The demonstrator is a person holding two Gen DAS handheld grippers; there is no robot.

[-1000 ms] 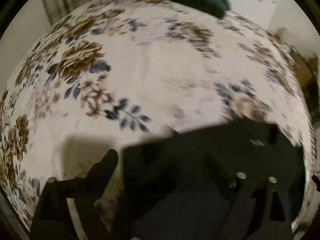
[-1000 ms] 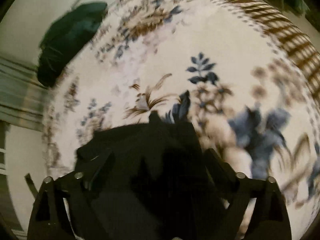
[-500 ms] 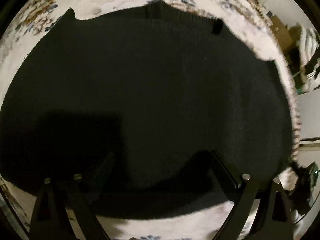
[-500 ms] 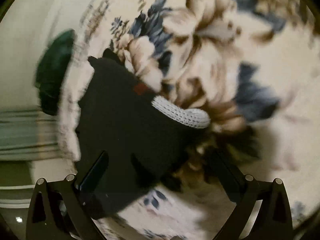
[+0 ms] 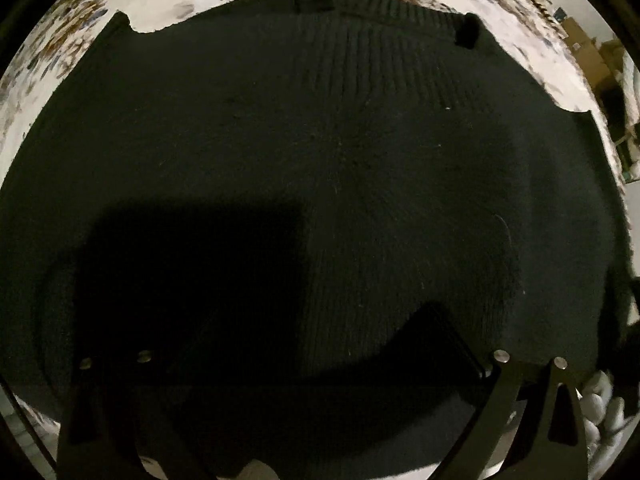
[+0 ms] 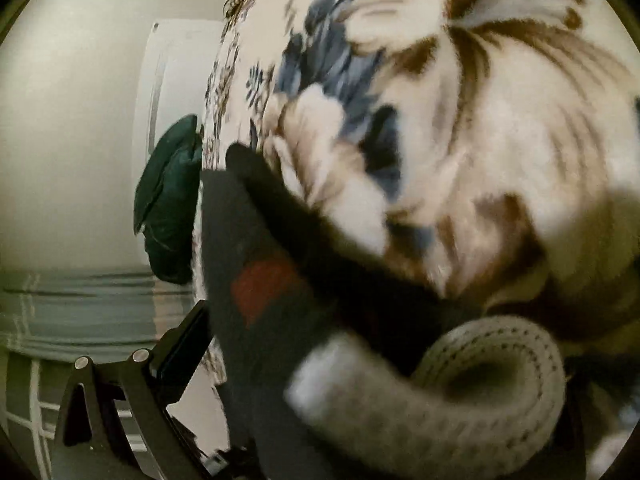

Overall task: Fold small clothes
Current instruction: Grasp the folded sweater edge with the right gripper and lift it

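Currently spread flat on floral bedspread [image 5: 168, 12]: black knit garment [image 5: 340, 152], ribbed collar at far edge. Left gripper [image 5: 316, 344] directly above garment, pointing down, jaws still widening, nothing between pads. Right gripper [image 6: 360, 360] at garment edge [image 6: 256, 248] beside red label [image 6: 260, 288], jaws fully spread; grey knit cuff [image 6: 472, 392] close before lens, no grip visible. Dark green bundle [image 6: 168, 200] beyond bedspread's far edge.

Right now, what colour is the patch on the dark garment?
Red patch, seen best in the right wrist view.
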